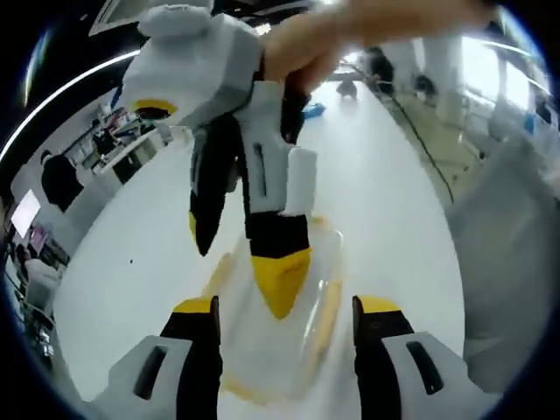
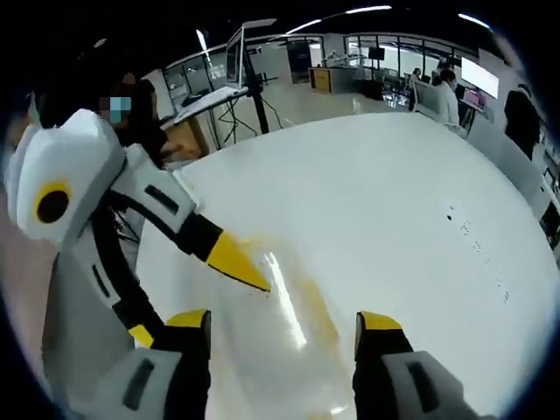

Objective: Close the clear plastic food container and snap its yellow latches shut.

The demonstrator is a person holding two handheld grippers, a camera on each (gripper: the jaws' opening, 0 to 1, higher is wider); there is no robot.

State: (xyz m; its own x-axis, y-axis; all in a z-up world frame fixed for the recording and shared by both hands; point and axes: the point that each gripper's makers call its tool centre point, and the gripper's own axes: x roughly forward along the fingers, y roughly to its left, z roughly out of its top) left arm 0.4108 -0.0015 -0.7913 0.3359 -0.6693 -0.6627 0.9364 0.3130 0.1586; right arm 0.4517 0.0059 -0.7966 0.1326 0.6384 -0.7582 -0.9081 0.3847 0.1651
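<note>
Your left gripper (image 1: 284, 319) fingers stand apart, straddling the clear plastic food container (image 1: 280, 350); right gripper (image 2: 284, 337) fingers likewise. Light, slippery: press yellow latches (image 1: 325, 319) only.

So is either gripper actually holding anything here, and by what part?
Nothing is held. Both grippers, left and right, stand open over the clear container.

left gripper (image 2: 236, 262) tip on clear container (image 2: 289, 350)
</note>
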